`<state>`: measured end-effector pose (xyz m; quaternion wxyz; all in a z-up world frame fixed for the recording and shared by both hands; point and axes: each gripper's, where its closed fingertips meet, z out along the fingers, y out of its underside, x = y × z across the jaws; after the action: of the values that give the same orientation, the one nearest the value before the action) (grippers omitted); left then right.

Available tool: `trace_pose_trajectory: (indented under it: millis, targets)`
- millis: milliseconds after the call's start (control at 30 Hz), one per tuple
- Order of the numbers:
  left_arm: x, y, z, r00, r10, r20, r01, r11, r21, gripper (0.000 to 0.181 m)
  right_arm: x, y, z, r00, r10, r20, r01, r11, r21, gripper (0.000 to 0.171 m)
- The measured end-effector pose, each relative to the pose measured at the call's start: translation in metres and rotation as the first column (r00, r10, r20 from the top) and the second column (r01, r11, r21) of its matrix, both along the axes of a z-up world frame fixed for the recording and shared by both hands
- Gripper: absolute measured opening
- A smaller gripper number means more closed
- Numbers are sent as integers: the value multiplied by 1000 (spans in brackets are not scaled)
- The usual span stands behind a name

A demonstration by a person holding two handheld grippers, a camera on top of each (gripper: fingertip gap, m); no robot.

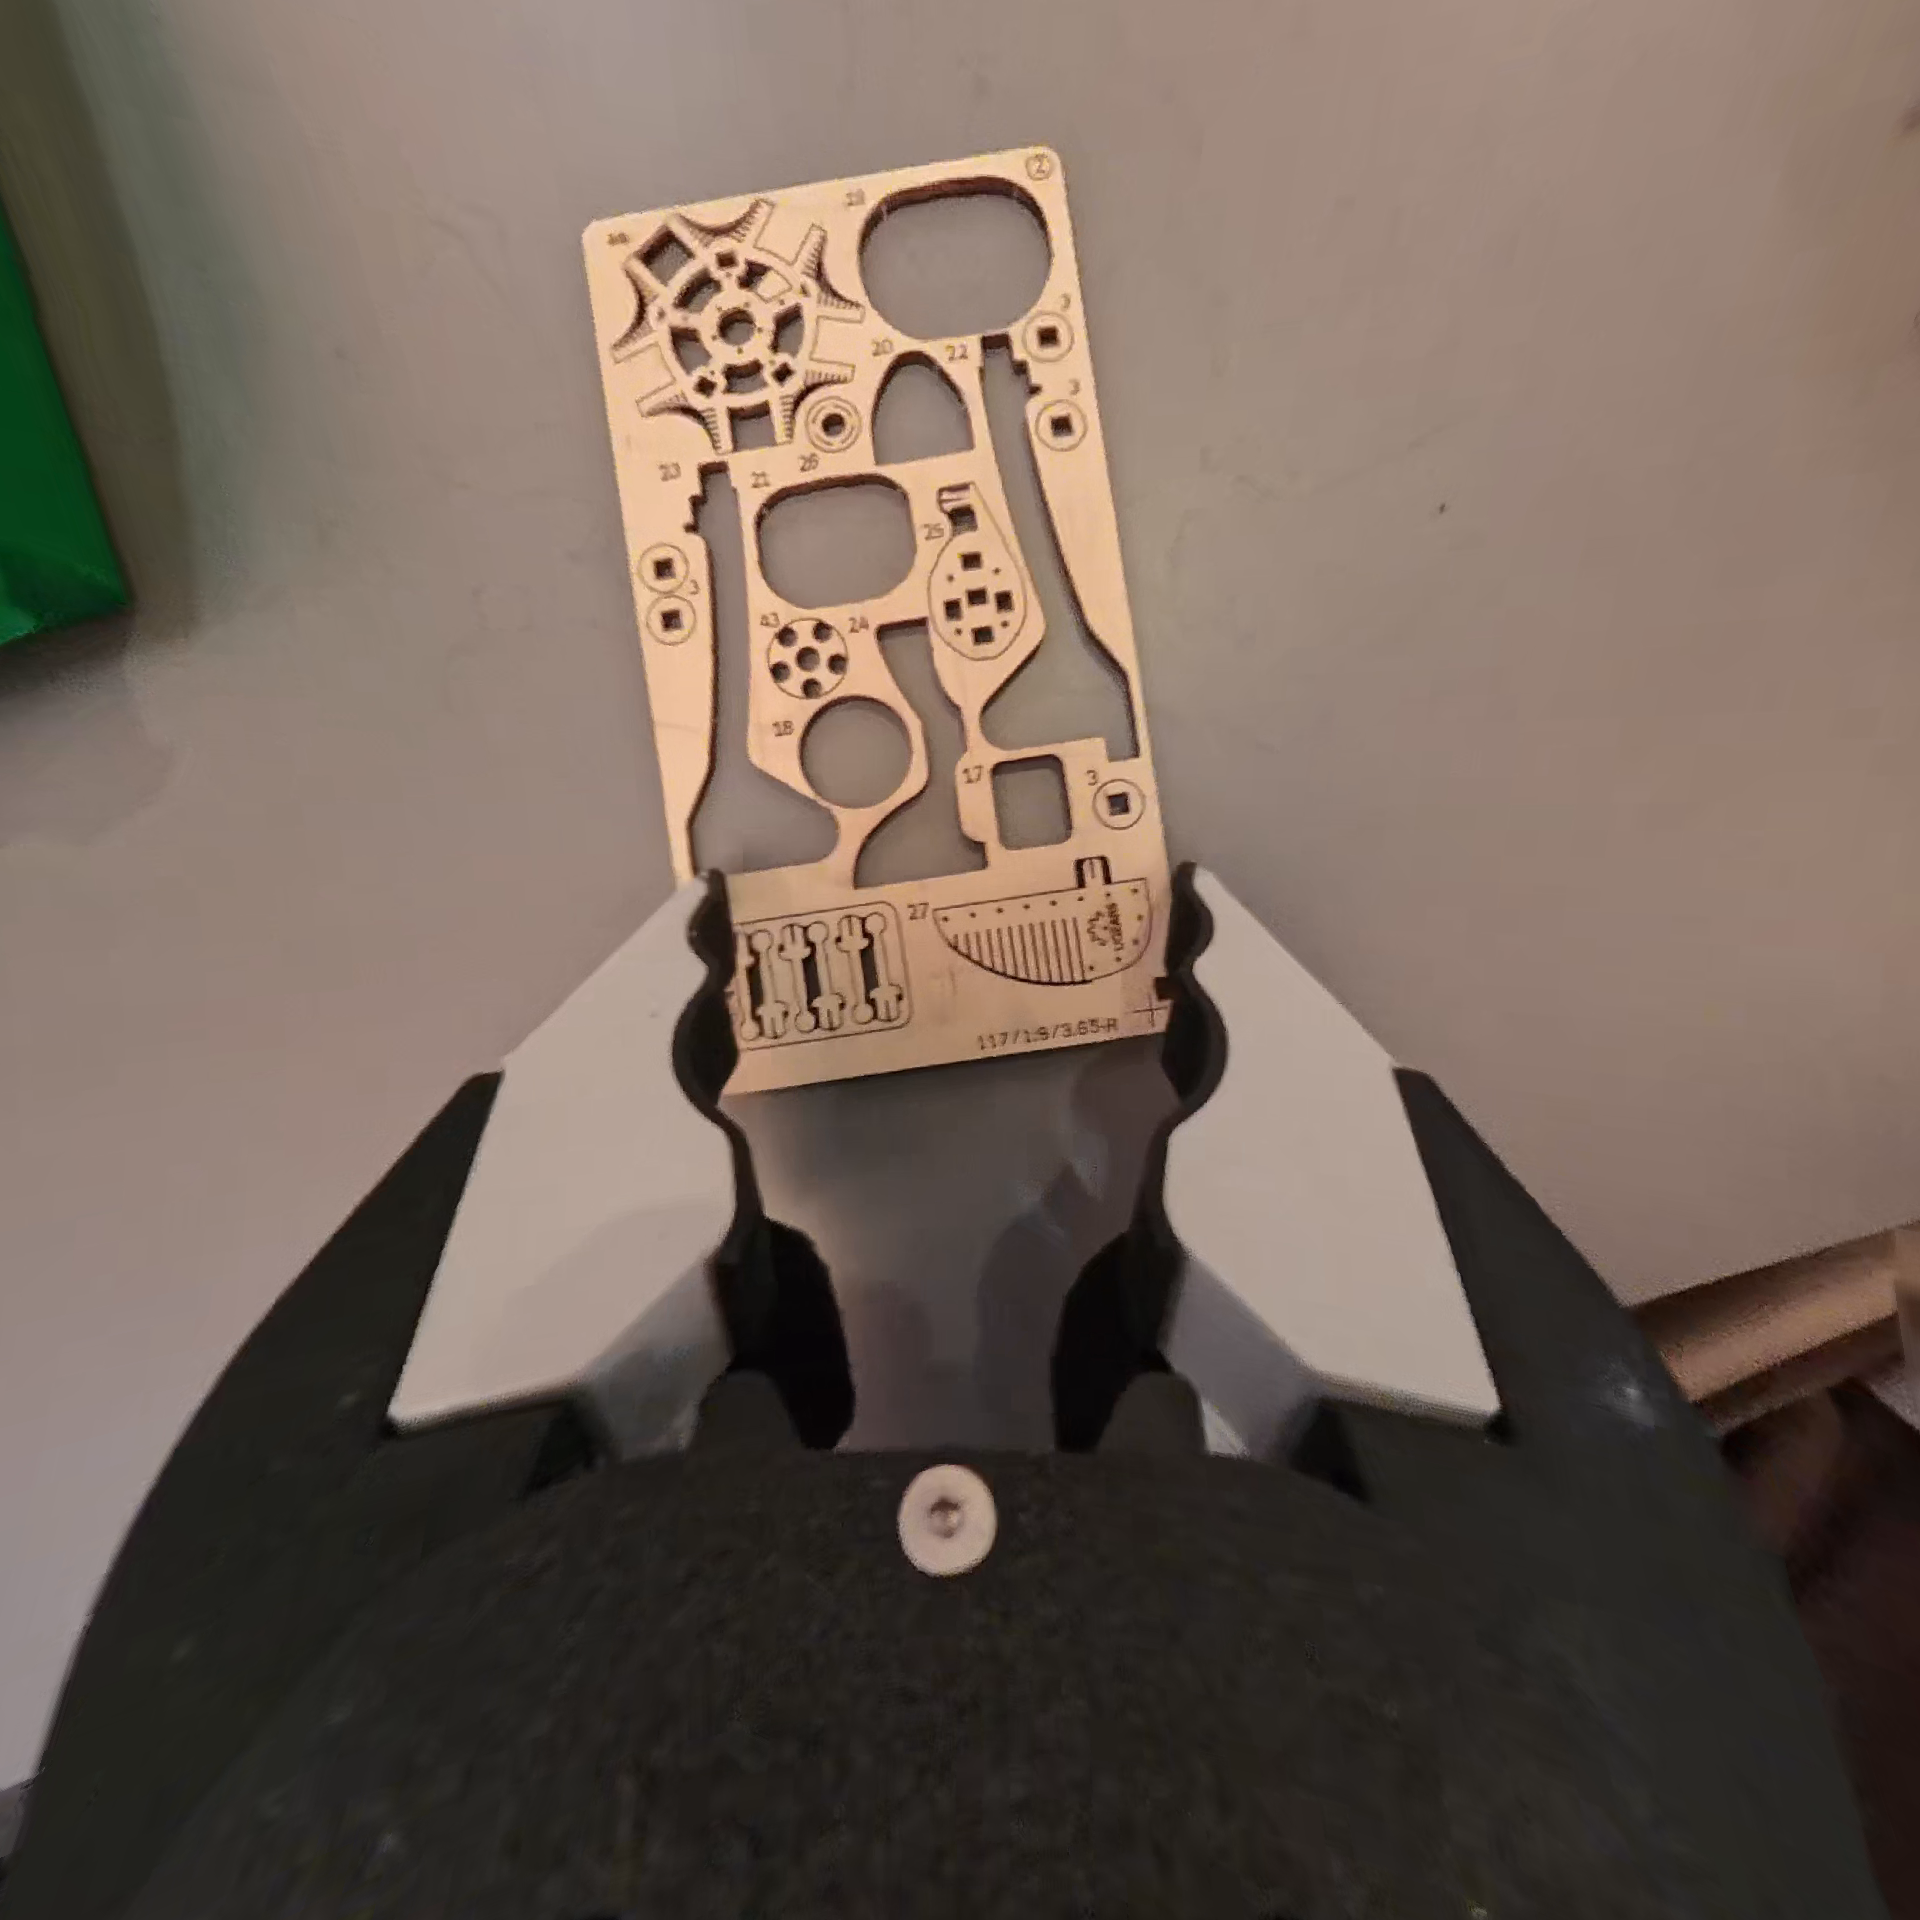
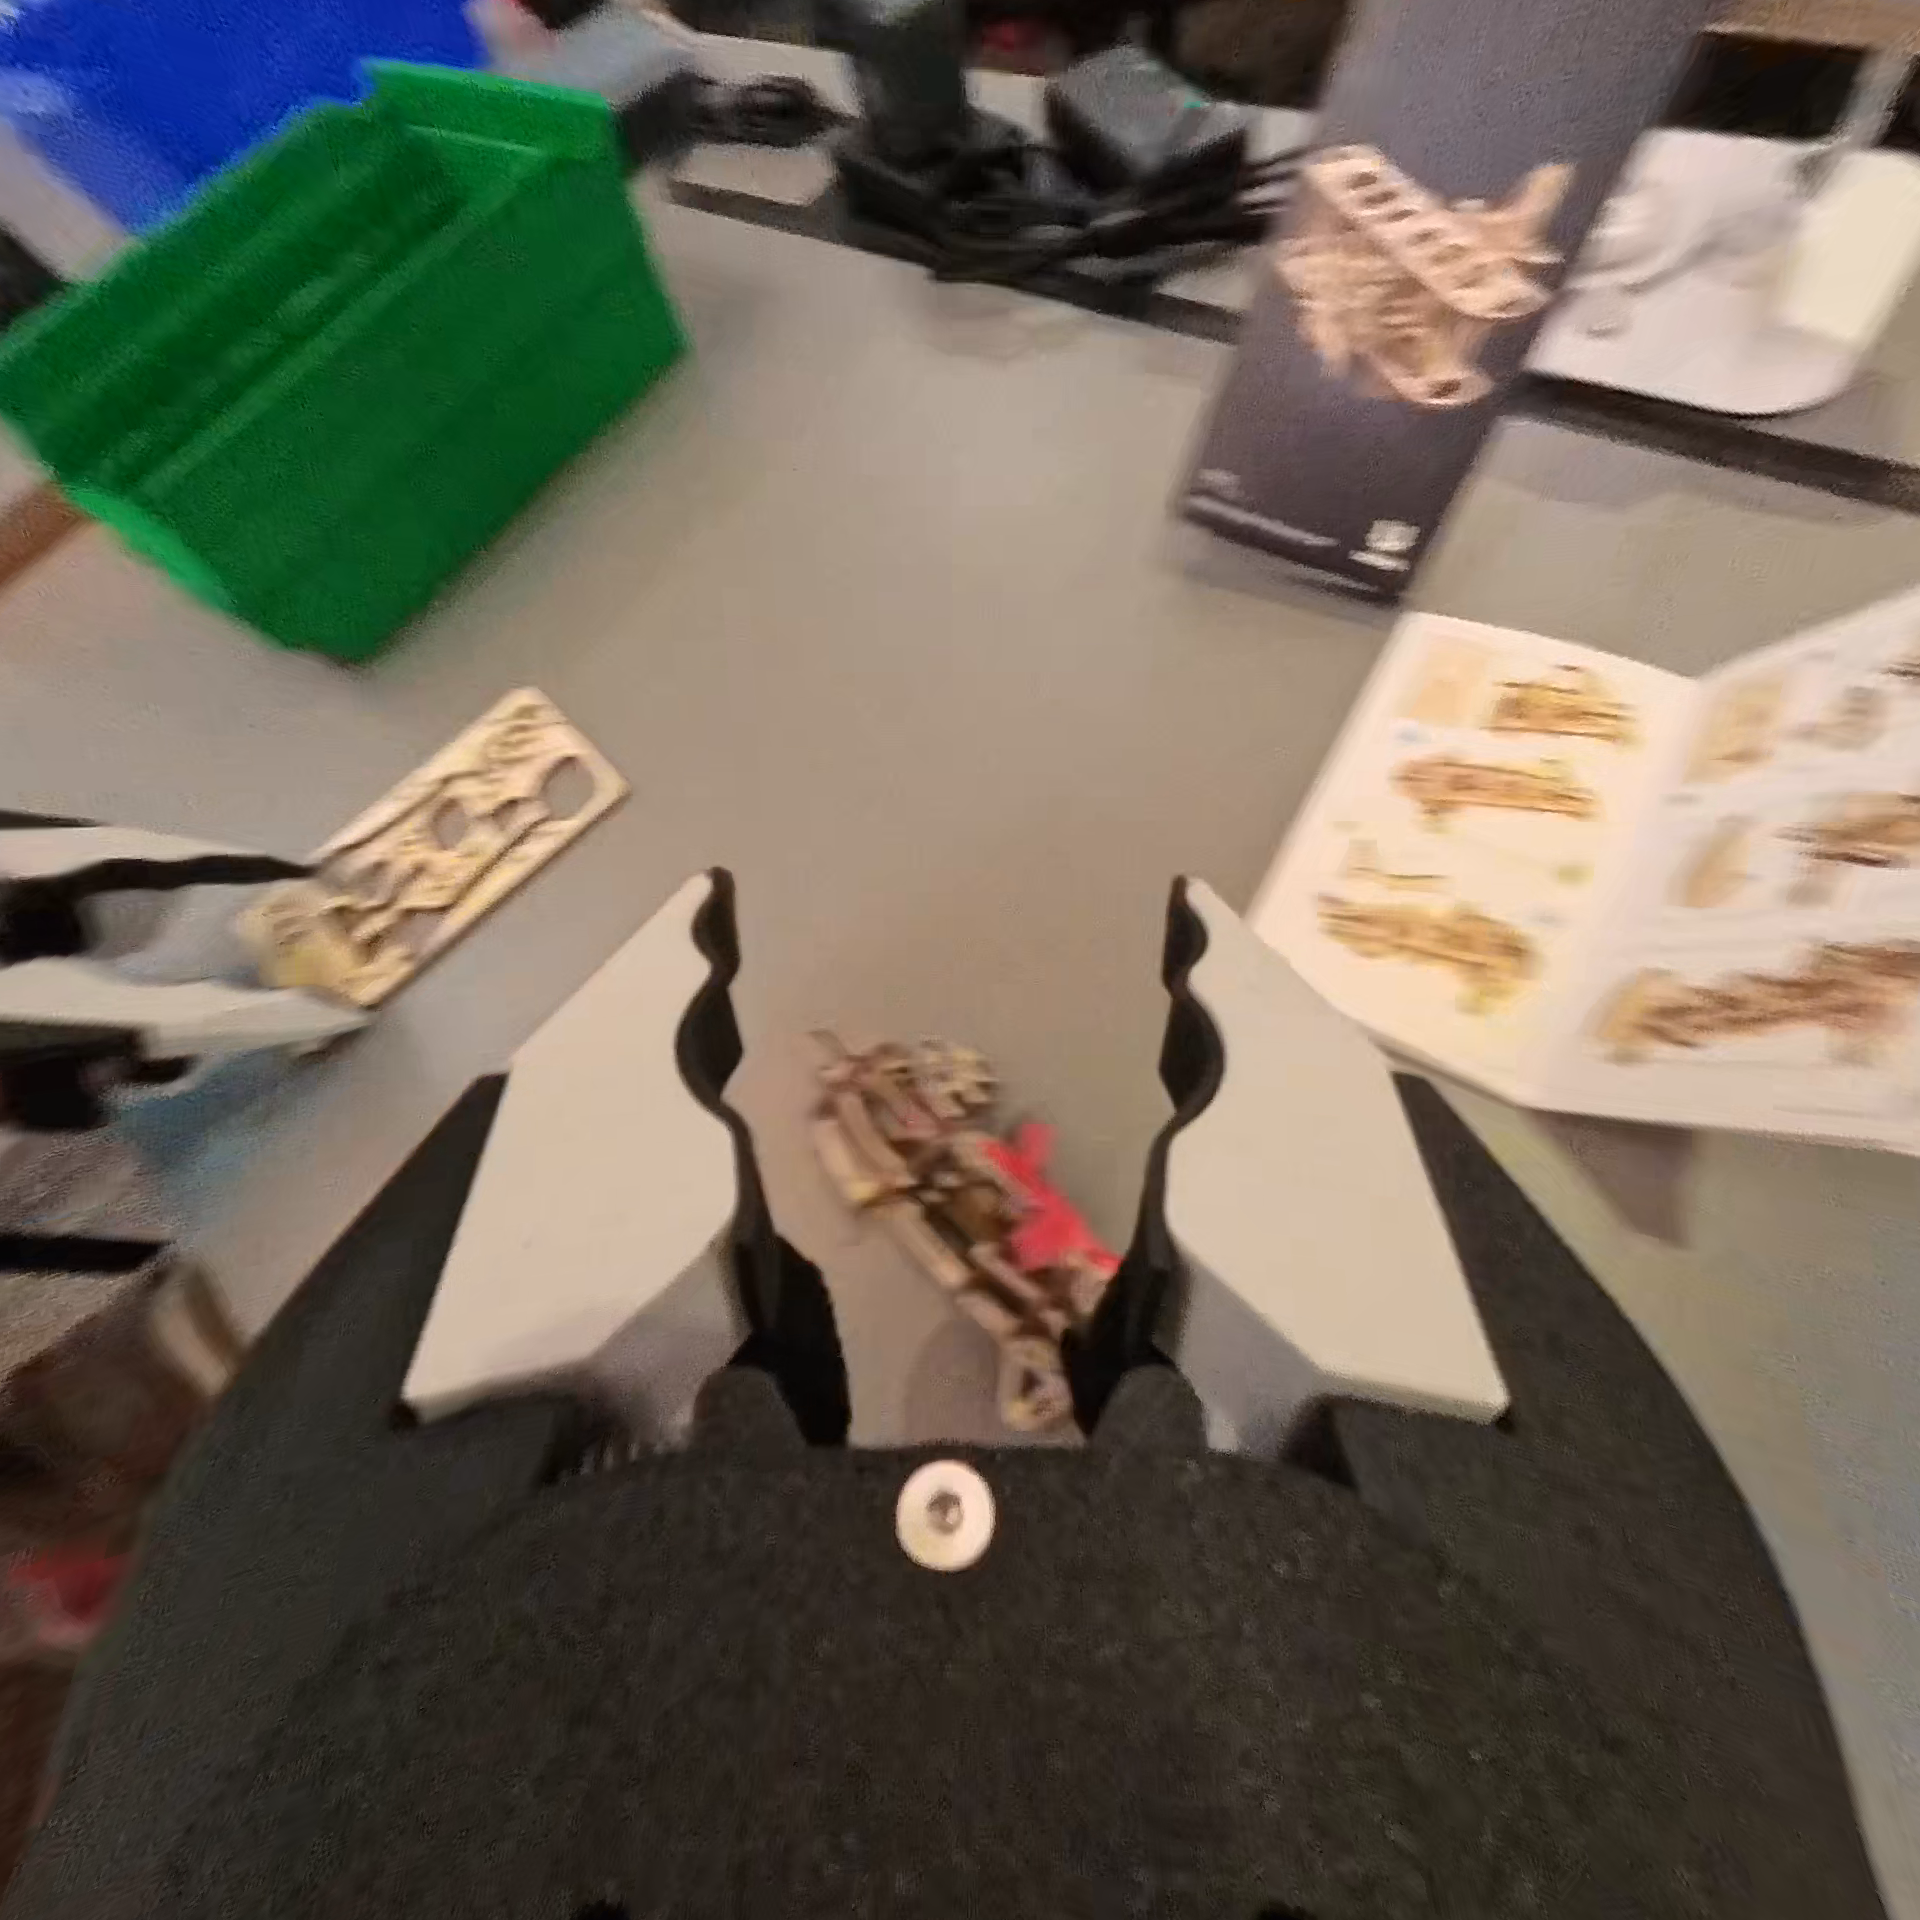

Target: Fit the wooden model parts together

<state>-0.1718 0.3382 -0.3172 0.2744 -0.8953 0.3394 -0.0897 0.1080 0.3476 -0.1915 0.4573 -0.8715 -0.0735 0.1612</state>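
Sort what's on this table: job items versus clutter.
For the job: wooden parts sheet between the left tongs; part-built model beneath the open right tongs; instruction booklet.

Lying about: green bin; kit box; black cables.

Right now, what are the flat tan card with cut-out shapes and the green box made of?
The flat tan cut-out sheet looks like thin, unfinished plywood: pale grain, dark burnt-looking cut edges. The green box seems plastic, judging by its even bright colour, though blur leaves that uncertain.
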Motion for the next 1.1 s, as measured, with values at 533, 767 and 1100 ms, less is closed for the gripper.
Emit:
trace_pose_trajectory:
  millis: [533, 767, 1100]
  targets:
    - [36, -62, 35, 940, 34, 338, -1, 995, -98, 80, -235, -63, -85, 749, 137, -648, -402, 872, -280, 45]
    - [45, -50, 63, 888, -87, 453, 90, 996, 14, 75, -210, -69, -61, 730, 296, -617, -458, 881, -120, 1]
    - [95, -96, 94, 454, 12, 891, 655, 673, -343, 1, -187, -83, -27, 567, 384, -729, -527, 849, 37, 11]
